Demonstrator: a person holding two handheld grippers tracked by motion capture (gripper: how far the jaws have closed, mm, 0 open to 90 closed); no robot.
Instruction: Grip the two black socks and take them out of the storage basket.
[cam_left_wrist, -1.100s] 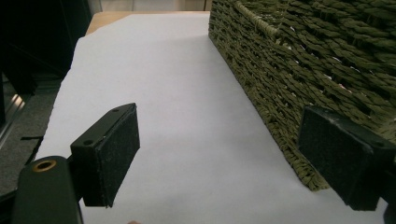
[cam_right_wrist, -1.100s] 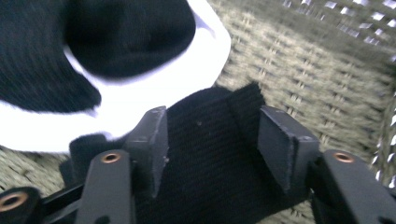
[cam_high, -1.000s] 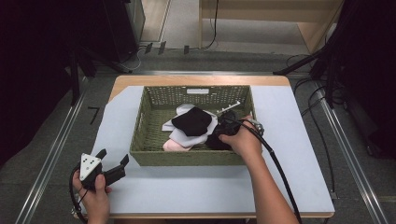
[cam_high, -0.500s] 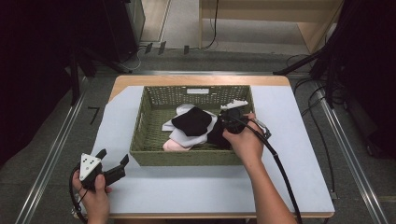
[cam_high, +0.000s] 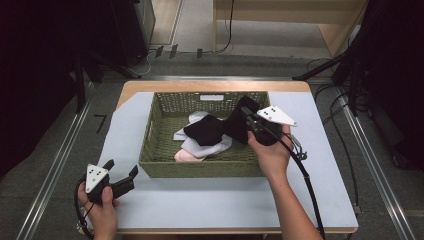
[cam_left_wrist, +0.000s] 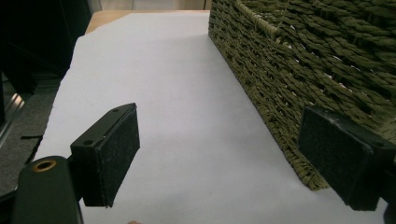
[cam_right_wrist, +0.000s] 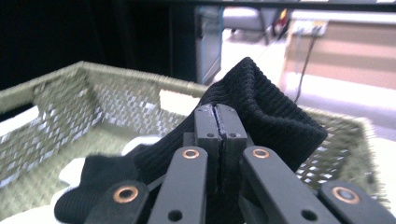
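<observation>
Over basket (cam_high: 165, 150), black sock (cam_right_wrist: 261, 107) hangs clamped in rt tongs (cam_right_wrist: 217, 112); lft tongs (cam_left_wrist: 219, 154) apart.

Right gripper (cam_high: 248, 119) raised, jaws pressed together; left gripper (cam_high: 121, 176) low, level, jaws spread wide.

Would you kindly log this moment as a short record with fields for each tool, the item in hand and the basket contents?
right tool: shut on a black sock, lifted above the basket
left tool: open, holding nothing, over the white sheet beside the basket's outer wall
basket: green woven, on the white sheet
basket contents: another black sock, white cloth, pink cloth
</observation>
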